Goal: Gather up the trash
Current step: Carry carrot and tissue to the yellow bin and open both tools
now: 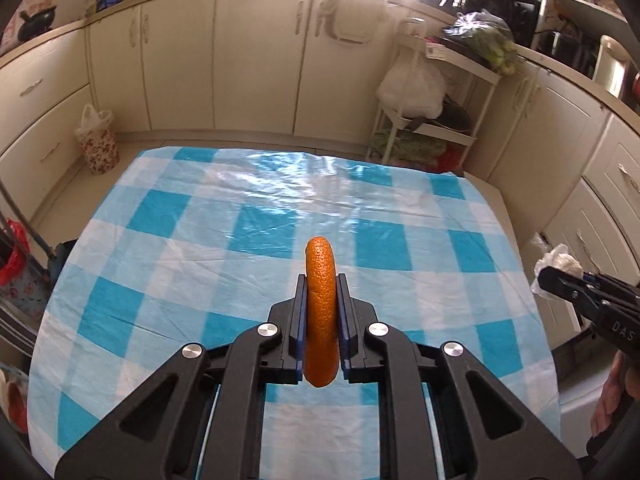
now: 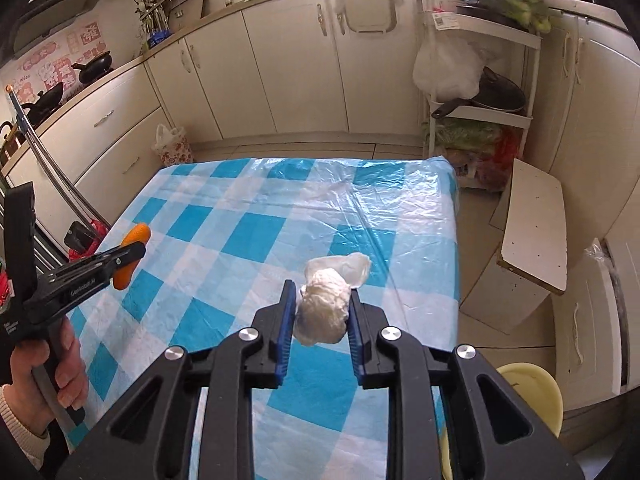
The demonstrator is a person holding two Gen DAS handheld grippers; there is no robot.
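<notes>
A curved piece of orange peel (image 1: 320, 304) stands on edge between the blue pads of my left gripper (image 1: 322, 280), which is shut on it above the blue-and-white checked tablecloth (image 1: 200, 240). In the right wrist view the same left gripper (image 2: 136, 254) shows at the left with the peel (image 2: 138, 234), a hand on its handle. My right gripper (image 2: 322, 290) is shut on a crumpled white wad of tissue and thin plastic (image 2: 324, 308), lifted off the cloth (image 2: 240, 220). The left wrist view shows the right gripper (image 1: 546, 280) with the wad (image 1: 560, 260) at the table's right edge.
A floral bin lined with a white bag (image 1: 96, 140) (image 2: 172, 146) stands on the floor beyond the table's far left corner. A white shelf rack (image 2: 480, 112) with bags and pans is at the far right. A yellow tub (image 2: 528, 388) and a white board (image 2: 536, 220) lie right of the table.
</notes>
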